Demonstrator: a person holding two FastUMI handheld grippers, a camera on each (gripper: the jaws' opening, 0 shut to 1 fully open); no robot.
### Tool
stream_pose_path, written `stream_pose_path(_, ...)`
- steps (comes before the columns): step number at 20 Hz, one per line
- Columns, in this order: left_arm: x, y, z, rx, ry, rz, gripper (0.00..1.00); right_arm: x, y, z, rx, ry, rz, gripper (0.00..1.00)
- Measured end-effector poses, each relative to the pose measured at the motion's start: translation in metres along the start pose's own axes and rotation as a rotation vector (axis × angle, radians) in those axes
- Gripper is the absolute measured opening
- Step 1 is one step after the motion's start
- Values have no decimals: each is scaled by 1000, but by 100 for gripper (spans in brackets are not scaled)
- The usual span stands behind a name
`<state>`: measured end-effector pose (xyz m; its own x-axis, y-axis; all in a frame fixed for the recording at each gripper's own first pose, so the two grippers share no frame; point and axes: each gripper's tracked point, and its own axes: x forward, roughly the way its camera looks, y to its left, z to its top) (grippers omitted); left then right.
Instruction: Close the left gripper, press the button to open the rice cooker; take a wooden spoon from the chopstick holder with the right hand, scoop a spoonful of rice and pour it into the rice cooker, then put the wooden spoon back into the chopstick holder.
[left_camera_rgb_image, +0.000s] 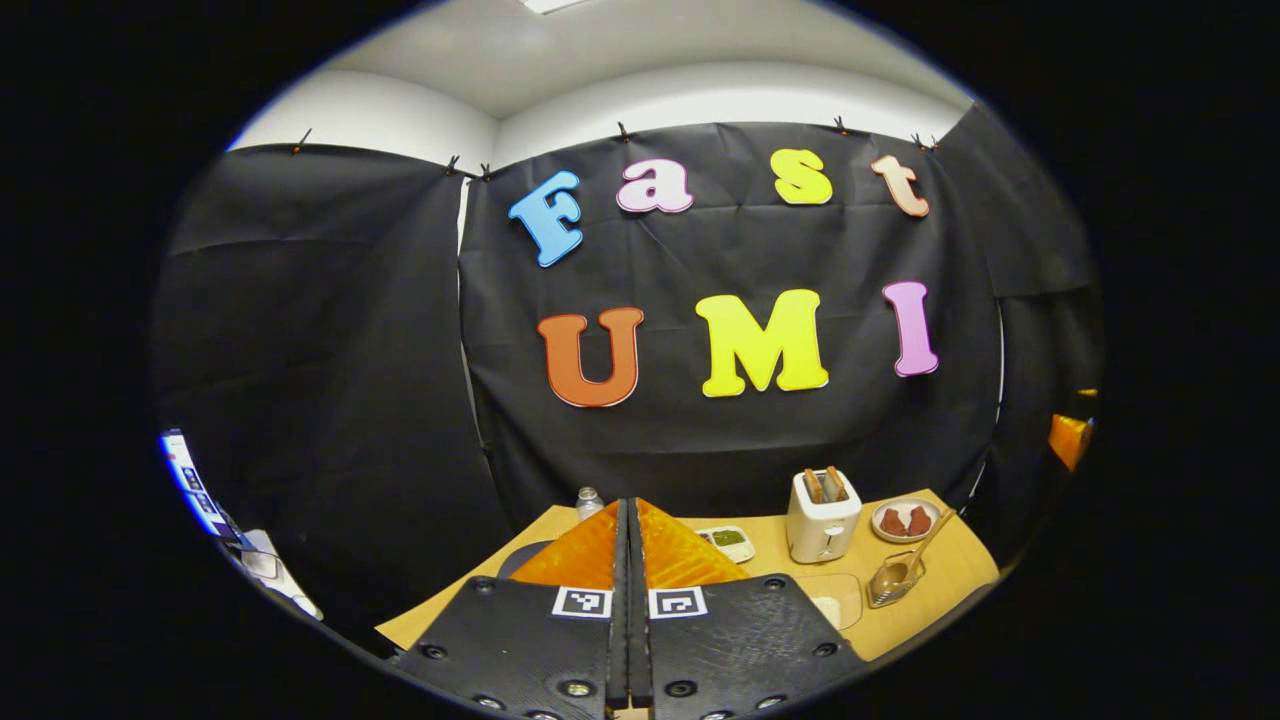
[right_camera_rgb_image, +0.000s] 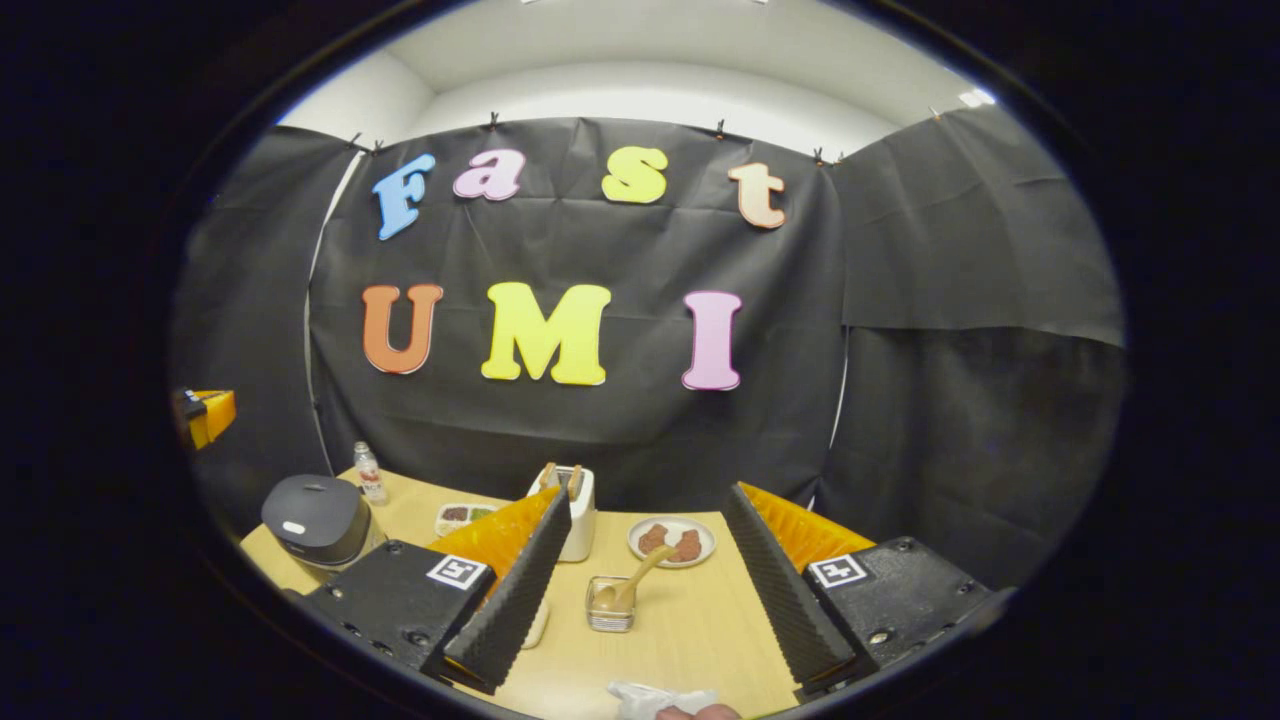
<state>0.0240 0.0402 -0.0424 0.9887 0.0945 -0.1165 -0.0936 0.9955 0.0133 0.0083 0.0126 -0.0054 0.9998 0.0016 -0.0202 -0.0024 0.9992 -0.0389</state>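
The grey rice cooker (right_camera_rgb_image: 318, 518) stands at the table's left end with its lid down; in the left gripper view only a dark edge of the cooker (left_camera_rgb_image: 520, 558) peeks out beside my fingers. My left gripper (left_camera_rgb_image: 628, 505) is shut with nothing in it, raised above the table's near left part. A clear chopstick holder (right_camera_rgb_image: 611, 605) with a wooden spoon (right_camera_rgb_image: 640, 575) leaning in it sits mid-table, between the fingers of my open right gripper (right_camera_rgb_image: 648, 495), farther off. The holder (left_camera_rgb_image: 893, 580) also shows at the right. A pale rice container (left_camera_rgb_image: 832, 598) lies partly hidden behind my left gripper.
A white toaster (right_camera_rgb_image: 578, 512) holding toast, a plate (right_camera_rgb_image: 672, 541) of brown food, a small snack tray (right_camera_rgb_image: 460, 517) and a bottle (right_camera_rgb_image: 369, 472) stand along the back of the wooden table (right_camera_rgb_image: 700, 630). White cloth (right_camera_rgb_image: 655, 698) lies at the near edge.
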Motion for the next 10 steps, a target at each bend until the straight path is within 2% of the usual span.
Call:
stream_pose_path(1, 6, 4, -7, -7, 23, 9, 0, 1, 2, -1, -4, 6, 3, 100)
stream_pose_path(6, 33, 29, -54, -24, 102, 76, 0, 6, 18, -5, -54, 27, 18, 100)
stream_pose_path(10, 60, 40, -114, -28, 220, 108, 0, 9, 31, -13, -77, 53, 33, 97)
